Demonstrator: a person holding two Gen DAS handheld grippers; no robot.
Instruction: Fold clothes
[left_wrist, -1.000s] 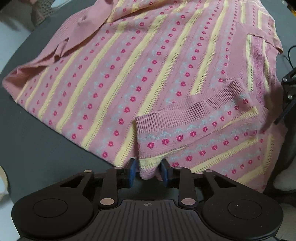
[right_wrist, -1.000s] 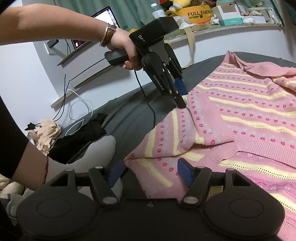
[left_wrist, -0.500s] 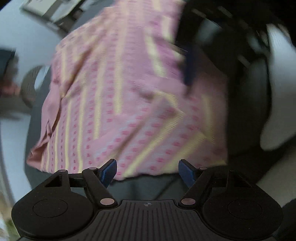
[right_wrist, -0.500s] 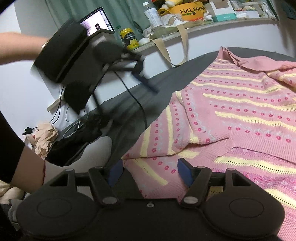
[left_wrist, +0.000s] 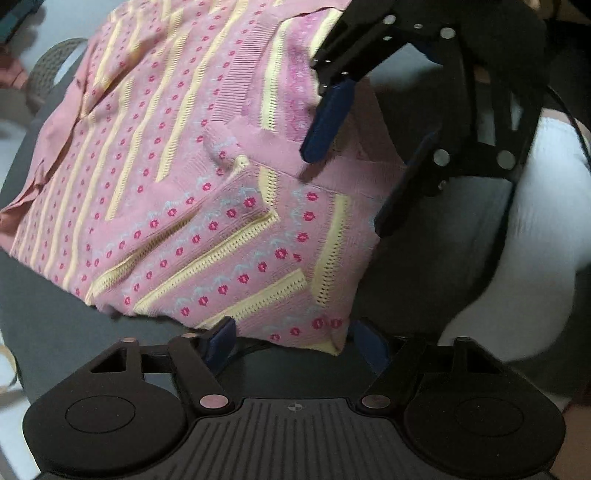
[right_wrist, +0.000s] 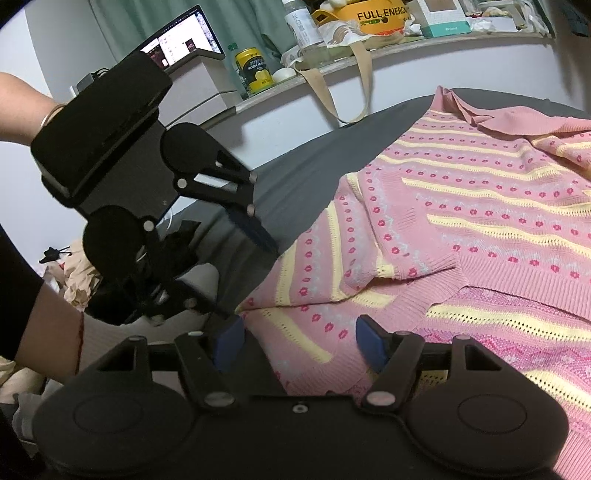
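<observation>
One pink sweater (left_wrist: 192, 192), two hand-held grippers, spread

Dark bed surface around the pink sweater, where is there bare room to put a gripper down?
Bare dark surface lies beside the sweater, bordered by the white wall and the left gripper. Another strip runs along the sweater's edge in the left wrist view. Near the right gripper it is crowded with folded sleeve.

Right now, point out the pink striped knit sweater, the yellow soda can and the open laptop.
pink striped knit sweater (right_wrist: 491, 206): right wrist view, on its flat striped body.
yellow soda can (right_wrist: 253, 70): right wrist view, on its labelled side.
open laptop (right_wrist: 181, 40): right wrist view, on its lit screen.
</observation>
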